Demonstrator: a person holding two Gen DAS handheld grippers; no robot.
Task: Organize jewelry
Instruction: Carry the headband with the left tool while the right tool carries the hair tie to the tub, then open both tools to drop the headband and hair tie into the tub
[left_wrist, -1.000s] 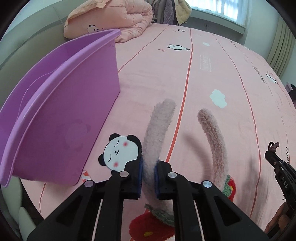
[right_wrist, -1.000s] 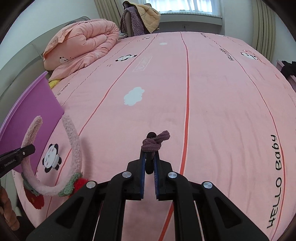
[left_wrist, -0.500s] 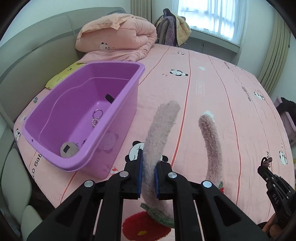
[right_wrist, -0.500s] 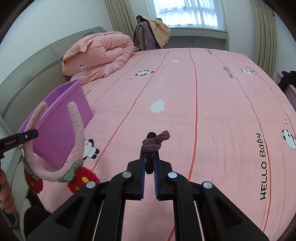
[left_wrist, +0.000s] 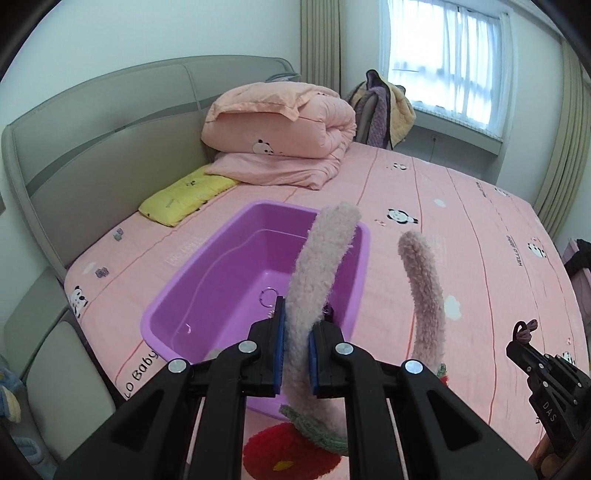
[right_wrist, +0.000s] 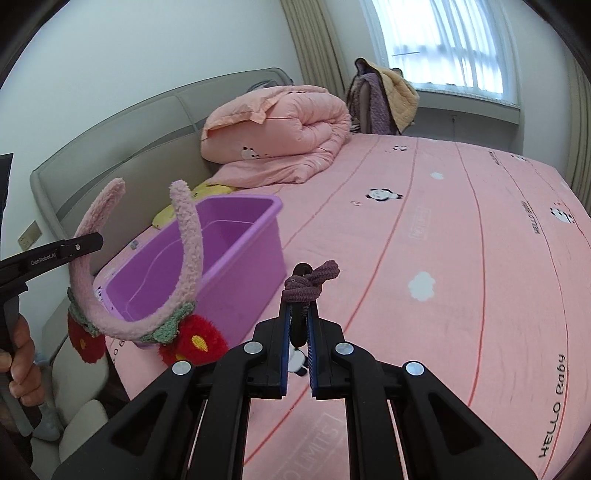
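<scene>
My left gripper (left_wrist: 295, 325) is shut on a fuzzy pink headband (left_wrist: 317, 273) with red strawberry ornaments and holds it in the air over the near right part of a purple plastic bin (left_wrist: 177, 291). A key ring (left_wrist: 266, 295) lies inside the bin. The headband (right_wrist: 184, 266) and bin (right_wrist: 243, 258) also show in the right wrist view, at the left. My right gripper (right_wrist: 297, 314) is shut on a mauve and black hair tie (right_wrist: 308, 282), held above the pink bed sheet (right_wrist: 443, 295) to the right of the bin.
A folded pink duvet (left_wrist: 280, 125) and a yellow pillow (left_wrist: 184, 197) lie near the grey headboard (left_wrist: 92, 147). A chair with clothes (left_wrist: 380, 110) stands by the window. The bin sits near the bed's left edge.
Both grippers have risen high above the bed with their items. The left one has moved the headband over the bin, whose inside now shows from above.
</scene>
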